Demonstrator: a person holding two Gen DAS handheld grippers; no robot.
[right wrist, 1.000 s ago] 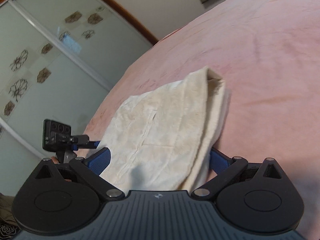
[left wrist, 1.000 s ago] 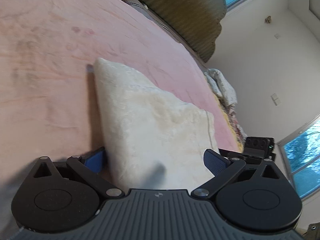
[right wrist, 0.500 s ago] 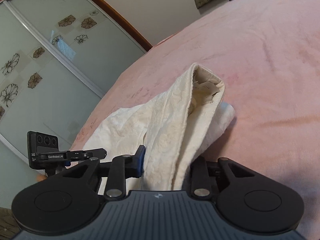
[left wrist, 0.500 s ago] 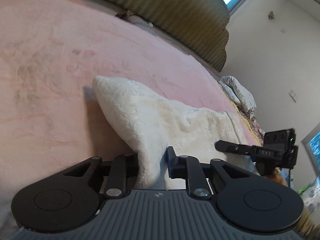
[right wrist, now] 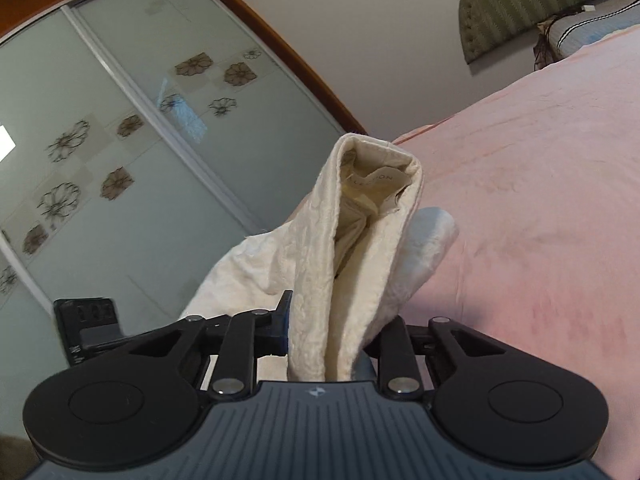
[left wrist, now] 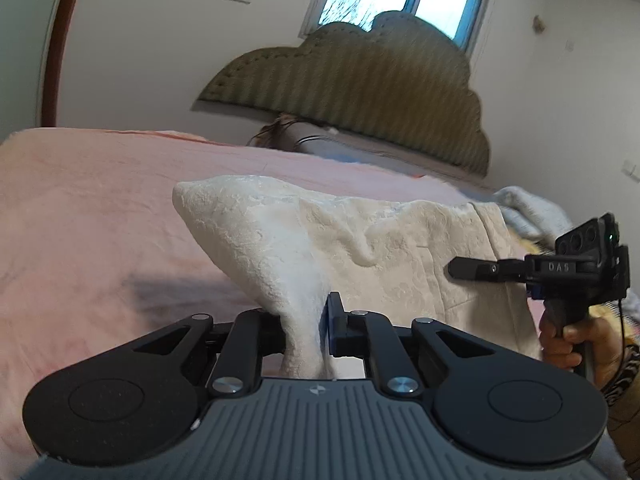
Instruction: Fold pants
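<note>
A bed [left wrist: 80, 216] covered by a pink blanket fills most of both views, with a padded green headboard [left wrist: 360, 92] against the far wall and a frosted sliding wardrobe [right wrist: 100, 140] with flower prints off to one side. Cream-coloured pants [left wrist: 360, 248] are lifted off the blanket, the cloth hanging stretched between the two tools. In the right wrist view the pants' open waistband, with a label inside, stands up above the bed.

The left gripper [left wrist: 306, 328] has its fingers [left wrist: 333, 320] nearly together, and the jaws are closing, pinched on a bunched fold of the pants. The right gripper [right wrist: 330, 340] has its fingers [right wrist: 283, 316] drawn in tight on a thicker gathered bundle of the same cloth near the waistband. In the left wrist view the right gripper also shows at the far edge of the cloth, held by a hand [left wrist: 576, 344].
</note>
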